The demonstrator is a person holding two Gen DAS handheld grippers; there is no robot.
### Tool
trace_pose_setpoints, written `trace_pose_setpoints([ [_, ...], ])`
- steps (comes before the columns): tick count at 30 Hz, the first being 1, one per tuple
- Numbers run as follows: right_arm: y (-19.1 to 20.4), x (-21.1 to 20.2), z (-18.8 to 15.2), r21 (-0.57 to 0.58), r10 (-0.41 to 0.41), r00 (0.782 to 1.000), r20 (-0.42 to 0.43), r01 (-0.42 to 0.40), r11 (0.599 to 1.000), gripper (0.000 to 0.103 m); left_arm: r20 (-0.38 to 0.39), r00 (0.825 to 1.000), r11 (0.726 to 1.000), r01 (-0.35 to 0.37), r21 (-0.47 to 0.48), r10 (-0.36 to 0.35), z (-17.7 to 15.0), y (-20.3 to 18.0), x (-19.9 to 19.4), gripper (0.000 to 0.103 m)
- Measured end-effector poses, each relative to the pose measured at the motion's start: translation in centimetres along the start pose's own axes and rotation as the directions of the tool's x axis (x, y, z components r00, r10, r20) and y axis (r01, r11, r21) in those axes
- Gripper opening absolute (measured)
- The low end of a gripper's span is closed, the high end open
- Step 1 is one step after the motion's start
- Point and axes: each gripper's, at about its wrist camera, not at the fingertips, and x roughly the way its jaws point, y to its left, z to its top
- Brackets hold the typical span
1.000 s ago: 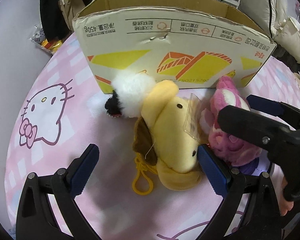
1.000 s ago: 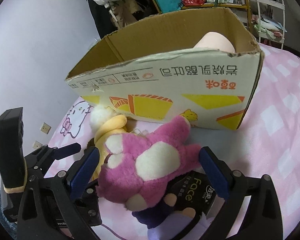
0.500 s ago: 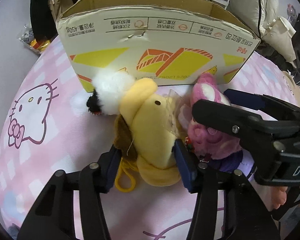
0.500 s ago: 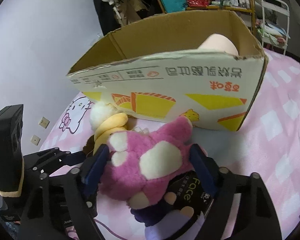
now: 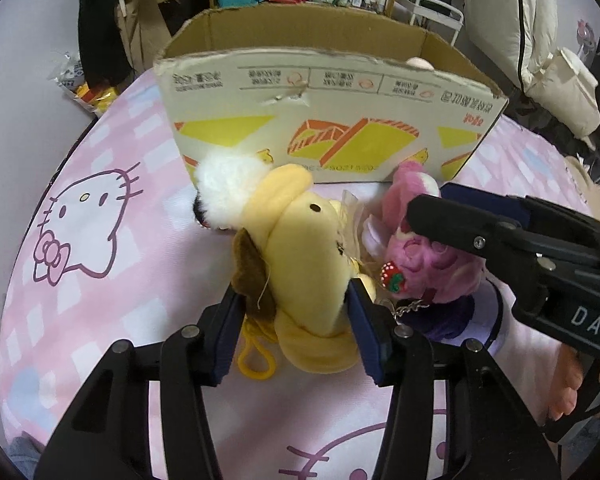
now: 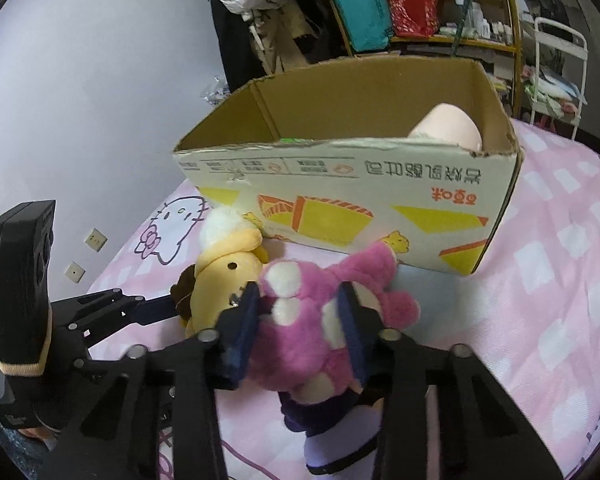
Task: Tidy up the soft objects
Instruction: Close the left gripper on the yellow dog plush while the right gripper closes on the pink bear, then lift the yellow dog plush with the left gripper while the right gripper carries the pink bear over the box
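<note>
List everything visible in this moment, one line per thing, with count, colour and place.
yellow plush: 1, yellow with brown ear, on the bed before the box, between the left jaws
pink plush: 1, pink with cream patches, right of the yellow plush, between the right jaws
white plush: 1, white and black, against the box front, behind the yellow plush
box: 1, cardboard with yellow and orange print, open top, on the bed
peach item: 1, in the box's right end; kind unclear
bedsheet: 1, pink check with cat print
shelf: 1, cluttered, behind the bed
left gripper: 1, black, blue pads
right gripper: 1, black, blue pads
</note>
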Motion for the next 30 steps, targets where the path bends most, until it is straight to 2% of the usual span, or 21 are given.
trace_pose_setpoints([
  [2, 0.2, -0.4, -0.1, -0.009, -0.009, 1.0, 0.005, 0.009, 1.0, 0.033, 0.008, 1.0, 1.0, 0.0, -0.014, 0.0, -0.1, 0.3, -0.5, 0.05],
  [3, 0.3, -0.5, -0.2, -0.01, -0.004, 1.0, 0.009, 0.004, 1.0, 0.024, 0.012, 1.0, 1.0, -0.003, -0.017, 0.003, -0.1, 0.4, -0.7, 0.05],
  [11, 1.3, -1.5, -0.5, -0.044, -0.054, 0.997, 0.047, 0.056, 0.997, 0.023, 0.084, 0.996, 0.998, -0.029, -0.05, 0.033, -0.2, 1.2, -2.9, 0.05],
  [18, 1.2, -4.4, -0.7, -0.032, -0.051, 0.991, 0.127, 0.056, 0.998, 0.022, 0.181, 0.981, 0.995, -0.065, -0.071, 0.077, -0.7, 1.1, -5.8, 0.05],
  [23, 1.5, -7.2, -0.3, -0.024, -0.03, 0.973, 0.228, 0.037, 0.999, 0.022, 0.296, 0.949, 0.992, -0.085, -0.095, 0.11, -1.0, 1.1, -8.9, 0.05],
  [25, 1.8, -8.1, 0.0, -0.029, -0.021, 0.964, 0.267, 0.03, 0.999, 0.022, 0.357, 0.926, 0.991, -0.097, -0.092, 0.124, -0.9, 1.1, -10.4, 0.05],
  [30, 1.8, -8.7, 0.2, -0.026, -0.006, 0.954, 0.298, 0.015, 1.0, 0.022, 0.44, 0.887, 0.989, -0.103, -0.109, 0.141, -0.8, 0.9, -12.6, 0.05],
])
